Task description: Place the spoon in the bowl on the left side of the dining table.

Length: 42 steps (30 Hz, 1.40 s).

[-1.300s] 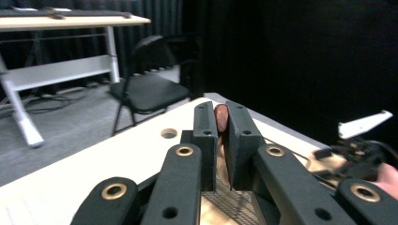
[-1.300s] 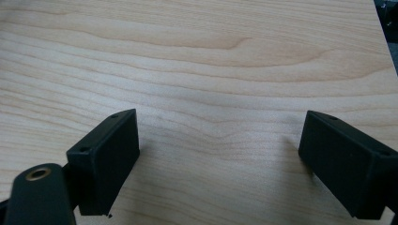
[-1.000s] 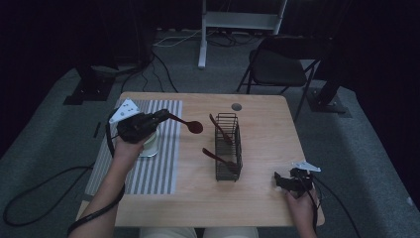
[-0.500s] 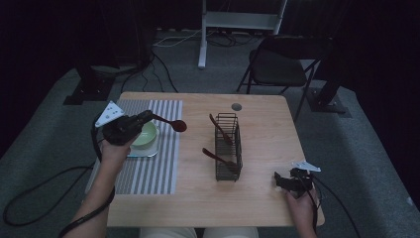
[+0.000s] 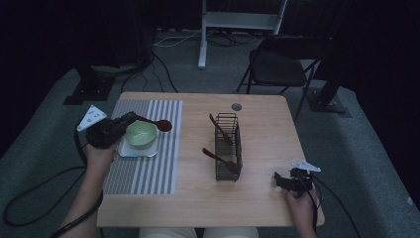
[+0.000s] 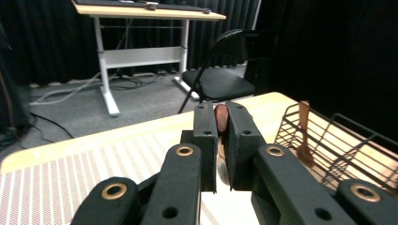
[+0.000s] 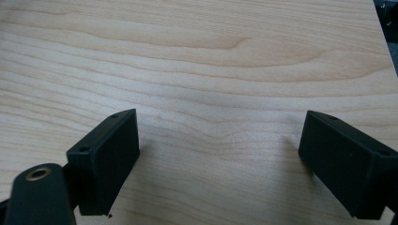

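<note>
Finding: the left claw is clamped on the handle of a red spoon. In the left gripper view the two black jaws press on the spoon with its bowl showing just past their tips.

Change noted: against the frames of a second and half a second ago, the left hand has carried the spoon away from the wire rack toward nine o'clock. The spoon bowl, earlier near the mat's right edge, now hangs at three o'clock of the green bowl, just beside its rim. The green bowl sits on a pale square dish upon the striped mat.

The right claw stands with jaws wide apart over bare table, at the five o'clock corner of the table; no shift seen there.

Two more red utensils remain in the rack.

Assessment: the work appears to be setting a place from the rack. The spoon has reached its setting but is not yet laid down; lowering and release are outstanding.
</note>
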{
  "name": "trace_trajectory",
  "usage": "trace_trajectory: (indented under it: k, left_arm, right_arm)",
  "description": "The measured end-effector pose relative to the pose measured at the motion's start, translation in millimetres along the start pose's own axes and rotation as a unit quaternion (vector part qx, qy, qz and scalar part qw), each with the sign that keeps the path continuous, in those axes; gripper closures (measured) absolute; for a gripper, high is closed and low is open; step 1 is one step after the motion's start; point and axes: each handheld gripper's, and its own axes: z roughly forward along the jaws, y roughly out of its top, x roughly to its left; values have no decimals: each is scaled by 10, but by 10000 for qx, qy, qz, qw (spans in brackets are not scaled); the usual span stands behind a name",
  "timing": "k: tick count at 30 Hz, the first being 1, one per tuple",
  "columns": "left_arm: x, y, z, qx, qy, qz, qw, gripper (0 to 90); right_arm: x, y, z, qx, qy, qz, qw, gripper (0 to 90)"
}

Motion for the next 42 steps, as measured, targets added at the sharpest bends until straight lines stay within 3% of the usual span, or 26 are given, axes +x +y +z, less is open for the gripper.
trace_trajectory:
  k: [6, 10, 17, 19, 20, 27, 31, 42]
  left_arm:
    - [89, -22, -136, -68, 190, -5, 9998, 841]
    - [171, -66, -179, -42, 265, -105, 9996, 841]
    - [255, -174, -219, 15, 590, -219, 9980, 841]
    - [275, -190, -227, 20, 583, -279, 9979, 840]
    - [305, -226, -238, 30, 683, -314, 9972, 840]
    - [412, -403, -258, 81, 803, -570, 9951, 840]
    - [452, -502, -244, 172, 975, -591, 9933, 841]
    - [494, -762, -165, 404, 1081, -867, 9895, 840]
  right_arm:
    - [1, 0, 0, 3, 1, 7, 10000, 120]
    - [1, 0, 0, 0, 0, 6, 10000, 120]
    - [0, -1, 0, 2, 0, 1, 10000, 120]
    - [0, 0, 0, 3, 0, 0, 10000, 120]
    - [0, -1, 0, 6, 0, 2, 10000, 120]
    - [0, -1, 0, 4, -1, -1, 10000, 120]
    - [1, 0, 0, 3, 0, 3, 10000, 120]
    - [0, -1, -1, 3, 0, -1, 10000, 120]
